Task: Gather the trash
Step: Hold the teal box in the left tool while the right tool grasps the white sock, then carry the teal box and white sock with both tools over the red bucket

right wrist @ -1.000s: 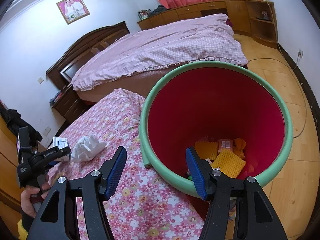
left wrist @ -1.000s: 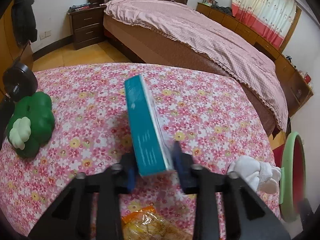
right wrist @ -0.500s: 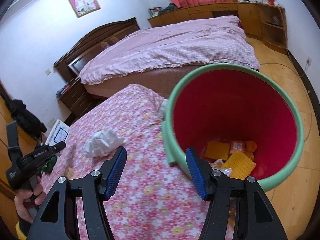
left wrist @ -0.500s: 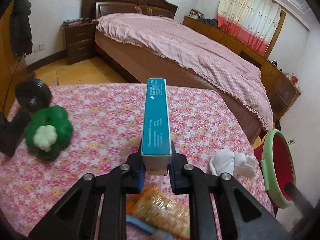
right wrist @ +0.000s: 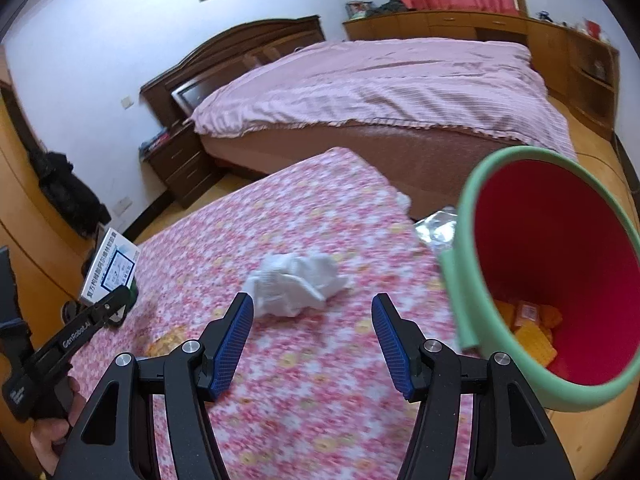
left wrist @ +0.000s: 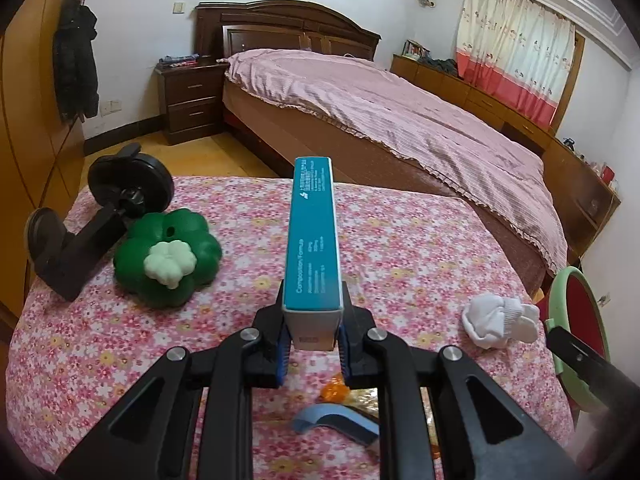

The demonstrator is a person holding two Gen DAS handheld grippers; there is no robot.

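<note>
My left gripper (left wrist: 312, 344) is shut on a teal carton (left wrist: 314, 236), held edge-up above the flowered tablecloth (left wrist: 400, 240); the same carton (right wrist: 110, 268) shows at the left of the right wrist view. A crumpled white tissue (left wrist: 498, 322) (right wrist: 298, 282) lies near the table's right edge. My right gripper (right wrist: 312, 340) stands open just short of that tissue, with nothing between its fingers. The bin (right wrist: 472, 248), green-rimmed and red inside, stands off the table's right side with orange wrappers (right wrist: 532, 328) in it. An orange snack bag (left wrist: 340, 392) and a blue strip (left wrist: 336, 426) lie under my left gripper.
A green clover-shaped toy (left wrist: 168, 256) and a black stand with a round disc (left wrist: 128, 188) sit at the table's left. A clear plastic wrapper (right wrist: 436, 226) lies beside the bin. A bed (left wrist: 400, 112) and nightstand (left wrist: 192, 100) stand beyond the table.
My left gripper closed on the teal carton, straightened it and lifted it. My right gripper swung left, away from over the bin toward the white tissue, still open.
</note>
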